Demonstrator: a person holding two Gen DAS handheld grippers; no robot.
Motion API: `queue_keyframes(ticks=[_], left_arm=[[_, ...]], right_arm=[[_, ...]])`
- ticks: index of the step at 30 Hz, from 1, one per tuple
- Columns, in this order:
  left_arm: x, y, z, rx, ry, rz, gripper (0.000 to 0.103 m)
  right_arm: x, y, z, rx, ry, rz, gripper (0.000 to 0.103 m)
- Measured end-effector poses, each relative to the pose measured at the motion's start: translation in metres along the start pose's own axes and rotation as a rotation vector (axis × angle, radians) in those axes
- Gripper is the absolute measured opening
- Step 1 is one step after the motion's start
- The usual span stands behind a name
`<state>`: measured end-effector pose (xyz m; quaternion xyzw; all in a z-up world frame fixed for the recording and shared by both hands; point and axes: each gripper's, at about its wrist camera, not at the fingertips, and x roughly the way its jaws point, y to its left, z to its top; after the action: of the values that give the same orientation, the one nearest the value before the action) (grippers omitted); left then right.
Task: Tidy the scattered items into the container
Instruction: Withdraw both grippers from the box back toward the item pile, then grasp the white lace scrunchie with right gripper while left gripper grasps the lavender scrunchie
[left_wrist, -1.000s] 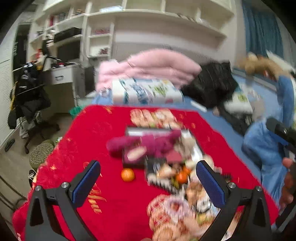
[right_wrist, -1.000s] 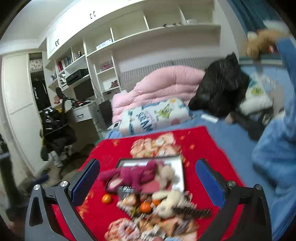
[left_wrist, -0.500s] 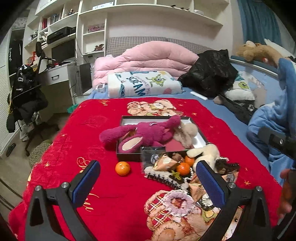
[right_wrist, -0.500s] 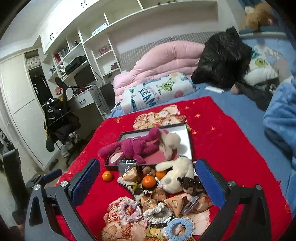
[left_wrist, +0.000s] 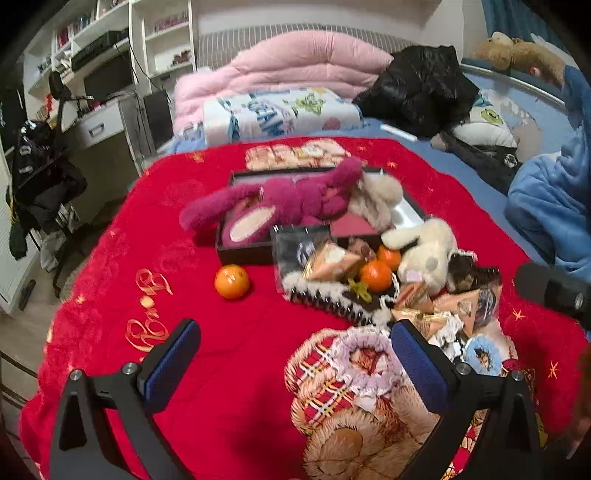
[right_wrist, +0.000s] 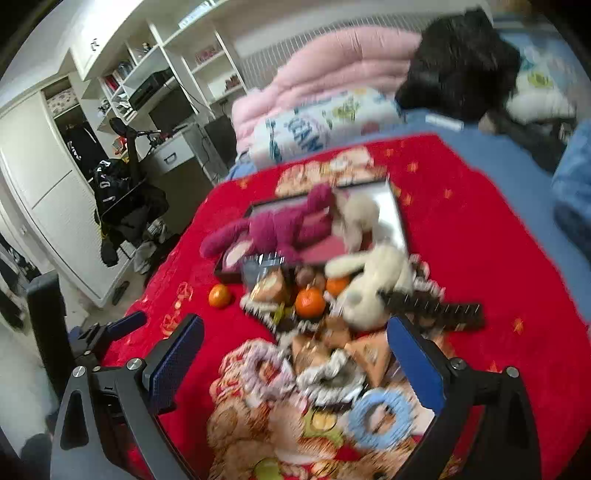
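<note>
A black shallow box (left_wrist: 236, 251) (right_wrist: 397, 212) lies on a red blanket (left_wrist: 207, 354), with a magenta plush (left_wrist: 288, 199) (right_wrist: 280, 230) and a beige plush (left_wrist: 380, 195) in it. In front lies a pile: a white plush (left_wrist: 424, 251) (right_wrist: 373, 284), tangerines (left_wrist: 376, 275) (right_wrist: 309, 302), a black hair claw (left_wrist: 332, 299), snack packets (left_wrist: 332, 260), scrunchies (left_wrist: 365, 358) (right_wrist: 380, 413). One tangerine (left_wrist: 232, 281) (right_wrist: 219, 295) lies apart to the left. My left gripper (left_wrist: 295, 365) and right gripper (right_wrist: 293, 365) are open and empty, hovering before the pile.
A pink quilt (left_wrist: 295, 62), a printed pillow (left_wrist: 273, 114) and a black jacket (left_wrist: 417, 88) lie at the bed's far end. A desk and chair with clothes (left_wrist: 40, 173) stand left. Blue bedding (left_wrist: 554, 195) lies right. The left gripper shows in the right wrist view (right_wrist: 107, 332).
Both grippers have moved closer and lower toward the pile on the blanket, so the items look larger. Both stay open. No item has moved.
</note>
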<state>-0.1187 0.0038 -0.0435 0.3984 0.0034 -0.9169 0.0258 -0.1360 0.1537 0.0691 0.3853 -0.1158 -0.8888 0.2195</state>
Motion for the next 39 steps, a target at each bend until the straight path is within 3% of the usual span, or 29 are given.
queue_keyframes(ticks=[4, 10, 15, 21, 26, 29, 34, 39], left_arm=[[0.014, 0.002, -0.005, -0.017, 0.038, -0.011, 0.103], [0.032, -0.002, -0.013, -0.011, 0.102, -0.013, 0.103], [0.046, -0.006, -0.017, -0.003, 0.135, -0.012, 0.103], [0.065, -0.012, -0.022, 0.022, 0.189, 0.002, 0.103], [0.078, -0.016, -0.026, 0.032, 0.218, 0.008, 0.103], [0.088, -0.019, -0.029, 0.049, 0.236, 0.039, 0.103], [0.097, -0.023, -0.033, 0.053, 0.256, 0.027, 0.103], [0.104, -0.014, -0.036, -0.029, 0.284, -0.013, 0.103]], right_arm=[[0.016, 0.001, -0.01, -0.009, 0.068, -0.004, 0.094], [0.032, -0.001, -0.02, -0.011, 0.125, -0.022, 0.094], [0.049, -0.01, -0.028, 0.018, 0.191, -0.043, 0.087], [0.069, -0.016, -0.036, 0.024, 0.259, -0.071, 0.074], [0.084, -0.024, -0.039, 0.035, 0.301, -0.099, 0.052], [0.092, -0.03, -0.041, 0.059, 0.322, -0.097, 0.048], [0.094, -0.027, -0.041, 0.031, 0.327, -0.104, 0.044], [0.095, -0.025, -0.042, 0.01, 0.329, -0.129, 0.031]])
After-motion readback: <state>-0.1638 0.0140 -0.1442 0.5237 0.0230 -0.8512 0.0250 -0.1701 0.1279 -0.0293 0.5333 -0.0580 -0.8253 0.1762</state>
